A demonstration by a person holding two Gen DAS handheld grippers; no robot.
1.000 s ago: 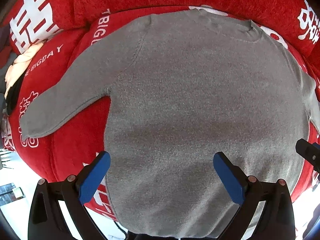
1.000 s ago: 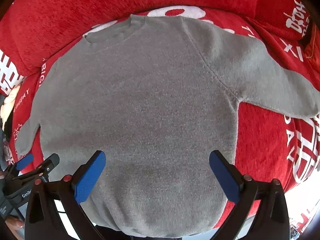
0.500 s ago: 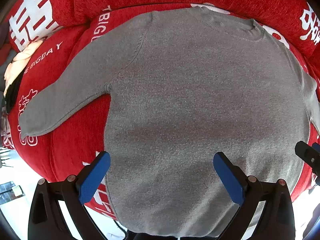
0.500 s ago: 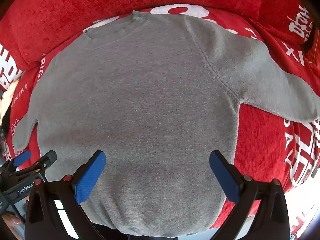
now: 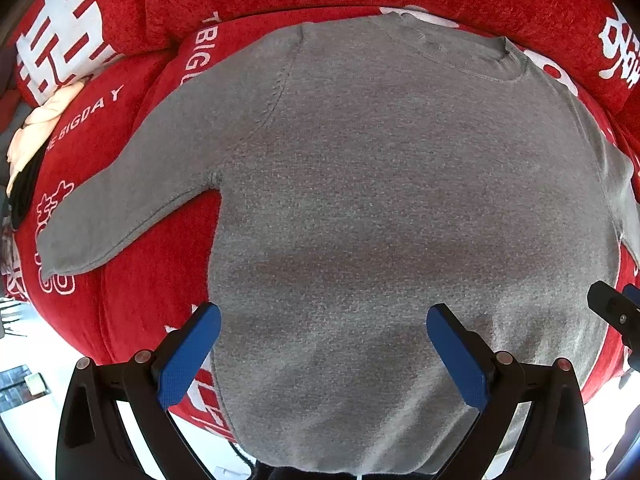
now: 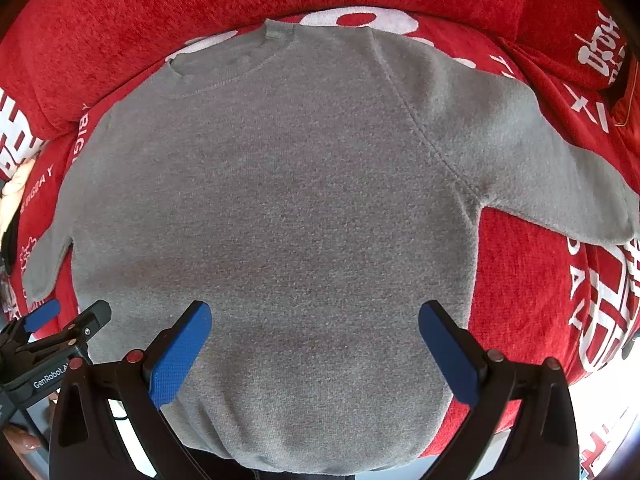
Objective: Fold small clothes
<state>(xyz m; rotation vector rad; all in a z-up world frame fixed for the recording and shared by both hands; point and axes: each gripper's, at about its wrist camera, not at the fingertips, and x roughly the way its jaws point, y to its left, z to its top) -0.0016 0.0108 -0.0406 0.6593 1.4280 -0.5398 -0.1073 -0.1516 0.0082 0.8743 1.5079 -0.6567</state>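
A small grey knit sweater [image 5: 380, 200] [image 6: 280, 200] lies flat and face up on a red sofa cover, collar at the far side, both sleeves spread outward. Its left sleeve [image 5: 120, 200] points down-left; its right sleeve [image 6: 560, 168] reaches to the right edge. My left gripper [image 5: 323, 344] hovers open over the hem area, blue pads wide apart, nothing between them. In the same way my right gripper [image 6: 314, 340] stands open above the lower body of the sweater. Each gripper shows at the edge of the other's view, as left gripper [image 6: 60, 332] and right gripper [image 5: 616, 312].
The red plush cover [image 5: 140, 288] [image 6: 532, 288] with white lettering spans the seat and the backrest cushions [image 6: 200, 8]. A pale cloth and a dark item [image 5: 28, 152] lie at the far left. The seat's front edge drops to a bright floor [image 5: 36, 360].
Both grippers have crept slightly forward and lower over the sweater, so it fills more of each view. The sweater itself has not moved and both grippers stay open.
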